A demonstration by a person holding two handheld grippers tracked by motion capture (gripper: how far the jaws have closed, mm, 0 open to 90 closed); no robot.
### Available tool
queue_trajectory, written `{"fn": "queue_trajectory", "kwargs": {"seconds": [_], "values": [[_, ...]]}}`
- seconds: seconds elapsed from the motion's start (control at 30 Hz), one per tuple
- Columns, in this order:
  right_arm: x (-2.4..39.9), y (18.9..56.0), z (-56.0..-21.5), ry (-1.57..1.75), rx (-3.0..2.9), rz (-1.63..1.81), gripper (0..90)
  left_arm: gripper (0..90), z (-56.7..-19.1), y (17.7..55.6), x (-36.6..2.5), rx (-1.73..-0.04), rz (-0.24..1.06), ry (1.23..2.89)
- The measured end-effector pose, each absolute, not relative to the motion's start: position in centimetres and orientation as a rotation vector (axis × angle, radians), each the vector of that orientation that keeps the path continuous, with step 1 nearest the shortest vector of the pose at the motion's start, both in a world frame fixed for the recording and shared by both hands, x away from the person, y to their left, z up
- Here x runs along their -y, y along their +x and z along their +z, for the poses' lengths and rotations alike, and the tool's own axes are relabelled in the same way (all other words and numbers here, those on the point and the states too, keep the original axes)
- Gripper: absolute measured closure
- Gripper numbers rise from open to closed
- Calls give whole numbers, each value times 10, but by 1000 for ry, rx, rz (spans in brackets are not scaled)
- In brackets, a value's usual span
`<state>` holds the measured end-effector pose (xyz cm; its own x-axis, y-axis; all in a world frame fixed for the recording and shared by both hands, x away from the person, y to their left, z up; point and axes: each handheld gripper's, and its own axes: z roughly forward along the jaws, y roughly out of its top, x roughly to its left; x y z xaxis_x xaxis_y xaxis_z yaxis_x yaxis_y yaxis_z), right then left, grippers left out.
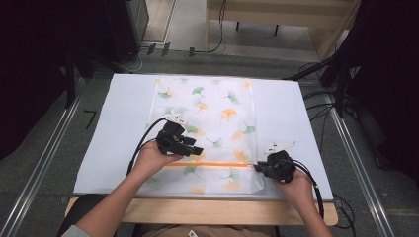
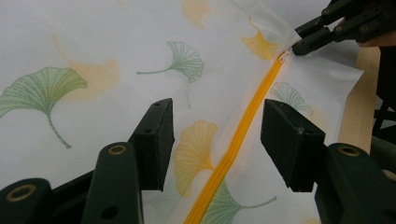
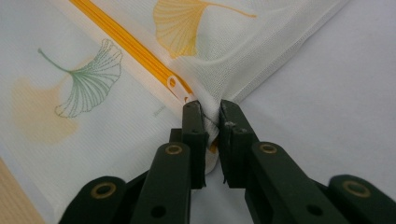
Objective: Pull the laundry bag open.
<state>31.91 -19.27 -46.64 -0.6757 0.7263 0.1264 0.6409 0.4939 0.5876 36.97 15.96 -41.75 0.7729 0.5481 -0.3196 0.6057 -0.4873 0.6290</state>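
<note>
Bag: you are working on a thin white fabric bag (image 1: 205, 128) printed with ginkgo leaves, lying flat on the white table cover (image 1: 123, 128), its near edge close to you.
Zipper: an orange zipper (image 1: 212, 164) is running across the bag near that edge, its white pull (image 3: 173, 84) sitting at the right end.
Right gripper: your right gripper (image 3: 211, 109) is pinching the bag's cloth at the zipper's end, just beside the pull, jaws nearly together.
Left gripper: your left gripper (image 2: 217, 123) is hovering with jaws spread, straddling the zipper mid-length and gripping nothing.
Handling: you are dealing with something light, limp and probably slippery; it is already puckering at the pinch.
Where to hold: you are best off keeping the end pinned and taking the small pull squarely; cloth alone will likely bunch.
</note>
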Motion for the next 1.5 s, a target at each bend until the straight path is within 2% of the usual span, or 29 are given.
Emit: {"fn": "queue_trajectory", "kwargs": {"seconds": [0.57,0.8,0.93,1.07,1.27,1.5], "values": [[204,327,-451,1293,-2603,1057,847,487,-420,360,-138,-785,-111,2212],[206,325,-443,1303,-2580,1107,846,588,-420,353,-125,-729,-107,2219],[206,324,-440,1297,-2577,1126,846,608,-421,350,-118,-689,-111,2215],[205,323,-439,1300,-2574,1123,846,599,-422,347,-112,-663,-121,2191],[205,323,-437,1280,-2579,1131,845,538,-426,346,-97,-684,-112,2207],[205,323,-435,1285,-2574,1139,844,590,-426,345,-82,-653,-159,2215]]}}
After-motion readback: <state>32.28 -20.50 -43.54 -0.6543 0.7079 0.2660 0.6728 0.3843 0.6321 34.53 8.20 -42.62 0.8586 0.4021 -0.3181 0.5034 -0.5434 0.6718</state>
